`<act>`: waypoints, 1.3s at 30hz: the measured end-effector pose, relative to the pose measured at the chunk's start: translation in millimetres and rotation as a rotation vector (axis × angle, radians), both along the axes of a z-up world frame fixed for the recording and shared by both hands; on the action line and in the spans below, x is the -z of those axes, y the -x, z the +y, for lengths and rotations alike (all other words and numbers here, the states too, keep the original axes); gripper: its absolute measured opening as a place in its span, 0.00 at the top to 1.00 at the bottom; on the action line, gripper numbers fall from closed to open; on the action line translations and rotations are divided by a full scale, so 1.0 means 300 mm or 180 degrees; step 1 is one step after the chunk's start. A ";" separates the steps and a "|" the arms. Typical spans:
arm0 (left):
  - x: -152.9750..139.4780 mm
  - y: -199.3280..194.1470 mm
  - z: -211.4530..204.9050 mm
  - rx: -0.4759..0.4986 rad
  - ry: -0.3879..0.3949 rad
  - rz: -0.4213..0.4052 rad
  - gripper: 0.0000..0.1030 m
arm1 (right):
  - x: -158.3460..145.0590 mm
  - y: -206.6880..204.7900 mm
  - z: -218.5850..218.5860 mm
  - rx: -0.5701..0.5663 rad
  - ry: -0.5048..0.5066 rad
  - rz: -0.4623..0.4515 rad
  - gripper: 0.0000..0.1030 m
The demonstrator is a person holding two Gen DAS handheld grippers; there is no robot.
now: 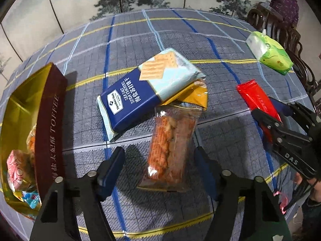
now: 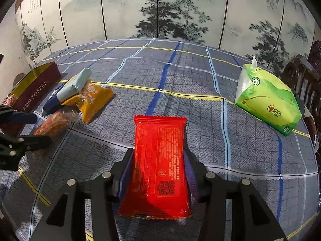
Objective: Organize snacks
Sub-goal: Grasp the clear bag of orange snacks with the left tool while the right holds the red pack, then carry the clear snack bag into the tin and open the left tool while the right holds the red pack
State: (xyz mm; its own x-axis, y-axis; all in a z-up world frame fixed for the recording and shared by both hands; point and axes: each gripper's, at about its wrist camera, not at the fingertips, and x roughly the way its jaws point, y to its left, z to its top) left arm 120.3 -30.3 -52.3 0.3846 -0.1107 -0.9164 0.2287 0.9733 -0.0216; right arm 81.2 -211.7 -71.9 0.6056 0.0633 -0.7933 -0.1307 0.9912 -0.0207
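Note:
A clear packet of orange-brown snack (image 1: 170,146) lies on the checked tablecloth, and my left gripper (image 1: 158,156) stands open astride it. Both blue pads are clear of its sides. A blue sea-salt cracker pack (image 1: 132,96) lies just beyond, resting on a yellow packet (image 1: 198,97). My right gripper (image 2: 158,154) is shut on a red foil packet (image 2: 160,160), held above the table with its printed back facing the camera. In the left wrist view that gripper (image 1: 270,112) and red packet (image 1: 254,96) are at the right. A maroon toffee box (image 1: 50,124) with gold lining stands left, holding several small snacks.
A green tissue pack (image 2: 266,100) sits at the table's right side. Dark wooden chairs (image 1: 280,32) line the right edge, and a person in purple (image 1: 284,2) sits beyond them. A painted folding screen (image 2: 160,10) closes off the back.

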 end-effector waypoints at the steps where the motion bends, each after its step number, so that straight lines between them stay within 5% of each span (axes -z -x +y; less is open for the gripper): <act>1: 0.006 -0.003 0.003 -0.0009 0.0031 0.0024 0.45 | 0.000 -0.001 0.002 0.0000 0.0000 0.0000 0.53; 8: 0.009 0.011 -0.003 0.0010 -0.0008 0.0034 0.67 | 0.000 0.000 0.000 0.0001 0.0001 0.0000 0.52; 23: -0.023 0.117 -0.015 0.0038 -0.0289 -0.0053 0.67 | 0.001 0.000 0.002 0.0003 0.0001 0.0000 0.51; 39: -0.150 0.202 0.040 -0.0033 -0.0489 -0.0444 0.67 | 0.001 -0.002 0.005 0.0004 0.0004 0.0001 0.51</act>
State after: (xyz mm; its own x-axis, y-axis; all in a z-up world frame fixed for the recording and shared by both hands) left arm 59.8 -18.2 -7.3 0.5093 0.0308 -0.8600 0.2090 0.9650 0.1583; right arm 81.8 -210.2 -72.1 0.6055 0.0616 -0.7935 -0.1295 0.9913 -0.0219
